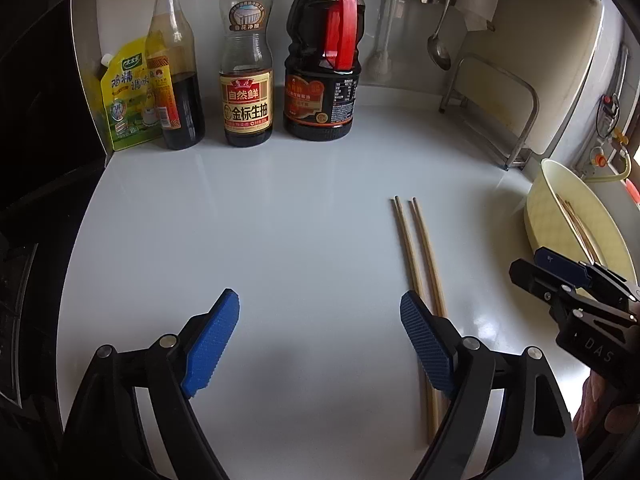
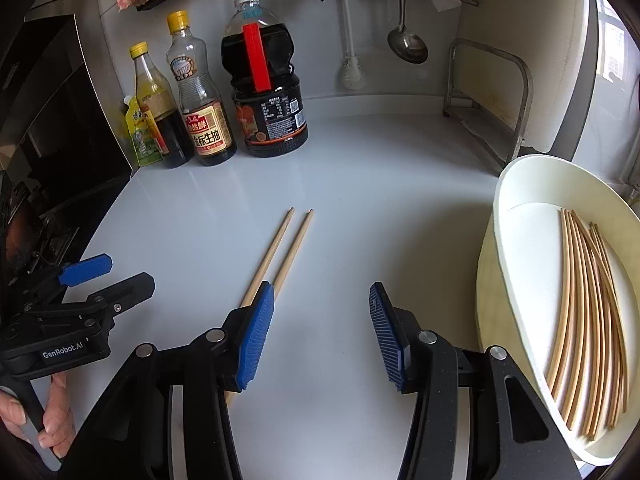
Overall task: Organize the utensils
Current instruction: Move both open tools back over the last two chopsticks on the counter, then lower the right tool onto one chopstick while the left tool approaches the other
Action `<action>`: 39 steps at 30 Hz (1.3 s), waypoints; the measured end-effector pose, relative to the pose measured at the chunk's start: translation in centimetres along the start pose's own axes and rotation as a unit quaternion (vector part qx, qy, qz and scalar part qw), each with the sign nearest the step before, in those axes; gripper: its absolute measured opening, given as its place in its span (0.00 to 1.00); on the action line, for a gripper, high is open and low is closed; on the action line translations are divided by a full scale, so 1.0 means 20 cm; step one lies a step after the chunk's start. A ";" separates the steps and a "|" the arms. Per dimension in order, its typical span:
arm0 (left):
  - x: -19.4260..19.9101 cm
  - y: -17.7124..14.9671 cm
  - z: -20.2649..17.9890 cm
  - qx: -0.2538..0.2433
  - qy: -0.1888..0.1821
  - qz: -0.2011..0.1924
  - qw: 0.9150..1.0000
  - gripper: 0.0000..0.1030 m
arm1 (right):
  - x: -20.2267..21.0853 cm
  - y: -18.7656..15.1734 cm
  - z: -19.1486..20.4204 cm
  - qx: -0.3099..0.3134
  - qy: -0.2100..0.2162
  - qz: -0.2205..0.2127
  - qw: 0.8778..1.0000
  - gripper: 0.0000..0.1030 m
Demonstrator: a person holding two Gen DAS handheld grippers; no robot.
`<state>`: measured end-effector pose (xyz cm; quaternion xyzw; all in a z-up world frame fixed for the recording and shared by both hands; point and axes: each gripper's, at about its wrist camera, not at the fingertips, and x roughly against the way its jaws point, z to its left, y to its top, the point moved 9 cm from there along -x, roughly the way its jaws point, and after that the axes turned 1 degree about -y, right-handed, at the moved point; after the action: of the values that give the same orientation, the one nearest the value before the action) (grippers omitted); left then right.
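Two wooden chopsticks (image 1: 420, 252) (image 2: 288, 240) lie side by side on the white counter (image 1: 280, 220). My left gripper (image 1: 320, 300) hovers open just left of them, and its right finger (image 1: 426, 344) overlaps their near ends. My right gripper (image 2: 320, 292) is open and empty; its left finger (image 2: 256, 336) covers the chopsticks' lower part. A cream oval basin (image 2: 504, 240) (image 1: 560, 216) on the right holds several more chopsticks (image 2: 592, 320). Each view also shows the other gripper: the right one (image 1: 532, 266) by the basin, the left one (image 2: 120, 274) held in a hand.
Three sauce bottles (image 1: 246, 80) and a yellow seasoning pouch (image 1: 126, 96) stand at the back left. A metal rack (image 1: 492, 112) with a pale board, a hanging ladle (image 2: 406, 40) and a brush sit at the back right. A dark stove (image 2: 52, 128) borders the counter's left edge.
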<state>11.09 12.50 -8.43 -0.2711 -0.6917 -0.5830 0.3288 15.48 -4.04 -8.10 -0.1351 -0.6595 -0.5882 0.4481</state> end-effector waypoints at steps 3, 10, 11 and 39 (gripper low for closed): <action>-0.02 -0.01 0.01 -0.001 0.005 0.000 1.000 0.80 | -0.06 -0.04 0.06 0.015 0.003 0.017 1.000 0.46; -0.06 -0.02 0.07 0.012 0.008 0.007 1.000 0.80 | -0.14 -0.11 0.16 0.043 -0.003 0.037 0.998 0.46; -0.06 -0.02 0.07 0.013 0.007 0.008 1.000 0.80 | -0.15 -0.11 0.17 0.045 -0.004 0.040 0.998 0.46; -0.19 -0.10 -0.10 0.002 -0.004 0.037 0.999 0.80 | -0.21 -0.17 0.04 0.056 -0.028 0.058 0.996 0.46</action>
<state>12.30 10.31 -12.37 -0.2986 -0.6836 -0.5678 0.3481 15.10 -2.82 -13.48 -0.1639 -0.6944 -0.5197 0.4699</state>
